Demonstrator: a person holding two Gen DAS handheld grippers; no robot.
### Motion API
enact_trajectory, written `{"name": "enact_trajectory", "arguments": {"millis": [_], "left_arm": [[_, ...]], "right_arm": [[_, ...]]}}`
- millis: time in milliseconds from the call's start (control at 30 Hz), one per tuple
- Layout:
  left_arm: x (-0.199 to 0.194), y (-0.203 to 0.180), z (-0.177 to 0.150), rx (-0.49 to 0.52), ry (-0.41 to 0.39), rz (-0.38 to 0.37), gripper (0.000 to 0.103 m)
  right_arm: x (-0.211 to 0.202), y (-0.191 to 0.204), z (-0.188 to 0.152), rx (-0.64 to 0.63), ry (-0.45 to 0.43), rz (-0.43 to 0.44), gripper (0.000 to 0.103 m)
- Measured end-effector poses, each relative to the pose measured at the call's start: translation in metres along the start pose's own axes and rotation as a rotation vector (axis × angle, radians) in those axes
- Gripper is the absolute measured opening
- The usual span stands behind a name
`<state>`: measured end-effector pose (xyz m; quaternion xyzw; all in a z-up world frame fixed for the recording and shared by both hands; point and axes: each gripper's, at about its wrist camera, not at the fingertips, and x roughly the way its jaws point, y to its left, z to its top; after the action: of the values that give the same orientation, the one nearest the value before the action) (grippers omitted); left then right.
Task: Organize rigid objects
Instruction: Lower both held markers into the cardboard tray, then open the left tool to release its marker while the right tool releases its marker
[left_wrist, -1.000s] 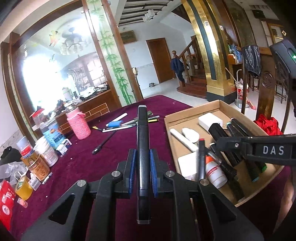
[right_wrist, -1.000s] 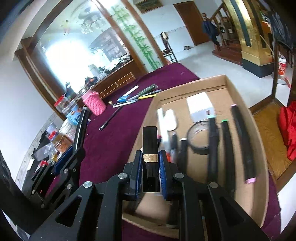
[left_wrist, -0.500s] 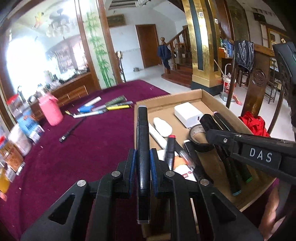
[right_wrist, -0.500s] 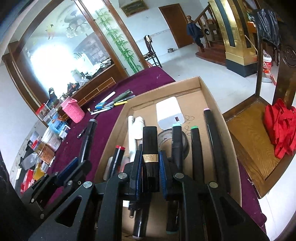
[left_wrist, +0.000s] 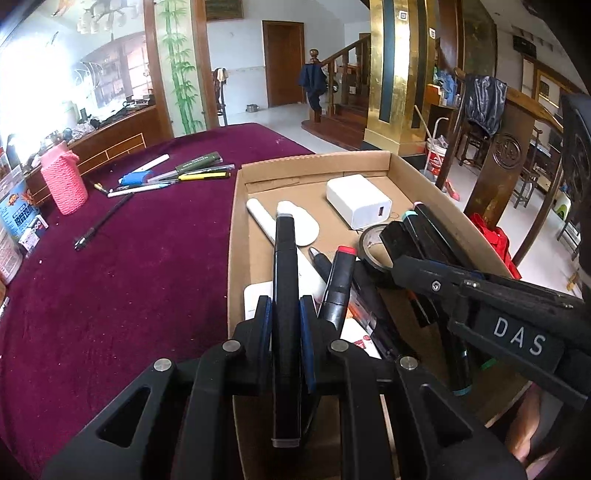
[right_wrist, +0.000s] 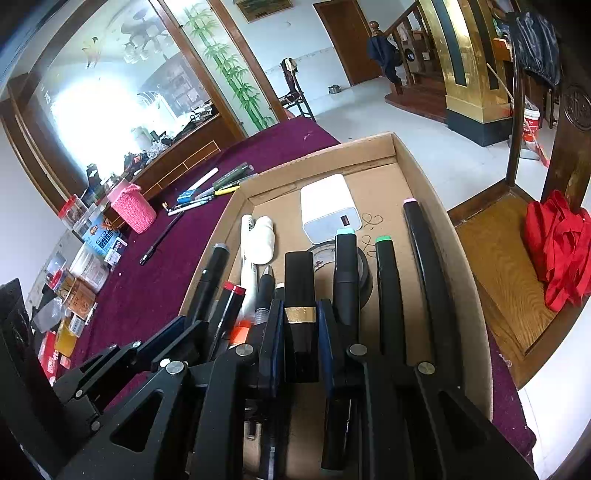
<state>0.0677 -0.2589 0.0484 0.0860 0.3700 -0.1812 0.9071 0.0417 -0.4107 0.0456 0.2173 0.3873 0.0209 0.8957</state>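
Cardboard box (right_wrist: 436, 192) crowded with markers, tape roll (right_wrist: 364, 273), white charger (right_wrist: 328, 208).

A bright window (left_wrist: 44, 74) glares white at the left, framed in brown wood (left_wrist: 201, 62) beside a bamboo panel (left_wrist: 181, 74). White walls (left_wrist: 251, 55) hold a framed picture (left_wrist: 223, 9) and a brown door (left_wrist: 282, 62). The floor (right_wrist: 424, 147) is pale tile. A wooden staircase (left_wrist: 340, 114) rises by a gold pillar (left_wrist: 391, 74) — a dark coat (left_wrist: 314, 83) hangs on its post. A carved wooden chair (right_wrist: 517, 240) stands at right, red cloth (right_wrist: 557, 247) on its seat. A low wooden cabinet (left_wrist: 118, 140) runs under the window.
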Motion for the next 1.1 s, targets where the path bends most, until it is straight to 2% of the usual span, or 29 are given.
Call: {"name": "enact_trajectory", "arguments": {"millis": [200, 467, 500, 533, 600, 767, 800, 867, 933, 967, 1100], "left_arm": [[-0.006, -0.001, 0.0, 0.006, -0.031, -0.011, 0.012], [-0.015, -0.002, 0.0, 0.026, -0.055, -0.005, 0.016], [-0.017, -0.001, 0.0, 0.024, -0.058, -0.005, 0.023], [-0.02, 0.0, 0.0, 0.02, -0.063, -0.003, 0.034], [-0.029, 0.003, -0.002, 0.01, -0.08, -0.001, 0.048], [-0.056, 0.007, -0.008, 0.018, -0.105, 0.003, 0.059], [-0.065, 0.009, -0.01, 0.024, -0.116, 0.0, 0.064], [-0.082, 0.012, -0.015, 0.035, -0.144, -0.005, 0.075], [-0.095, 0.013, -0.022, 0.05, -0.17, 0.007, 0.082], [-0.103, 0.014, -0.027, 0.057, -0.184, 0.01, 0.082], [-0.125, 0.017, -0.036, 0.062, -0.191, 0.013, 0.082]], "right_arm": [[0.001, 0.004, -0.001, -0.012, 0.002, -0.005, 0.017], [-0.01, 0.01, -0.001, -0.044, -0.064, -0.031, 0.035], [-0.012, 0.011, -0.001, -0.048, -0.077, -0.041, 0.036], [-0.013, 0.012, -0.001, -0.055, -0.092, -0.057, 0.039], [-0.014, 0.014, 0.0, -0.065, -0.111, -0.075, 0.039], [-0.023, 0.024, -0.005, -0.116, -0.141, -0.152, 0.047], [-0.027, 0.028, -0.007, -0.122, -0.145, -0.155, 0.05], [-0.04, 0.038, -0.014, -0.147, -0.172, -0.159, 0.067], [-0.051, 0.043, -0.022, -0.167, -0.203, -0.17, 0.078], [-0.058, 0.047, -0.026, -0.181, -0.221, -0.183, 0.082], [-0.076, 0.054, -0.039, -0.196, -0.234, -0.207, 0.084]]}}
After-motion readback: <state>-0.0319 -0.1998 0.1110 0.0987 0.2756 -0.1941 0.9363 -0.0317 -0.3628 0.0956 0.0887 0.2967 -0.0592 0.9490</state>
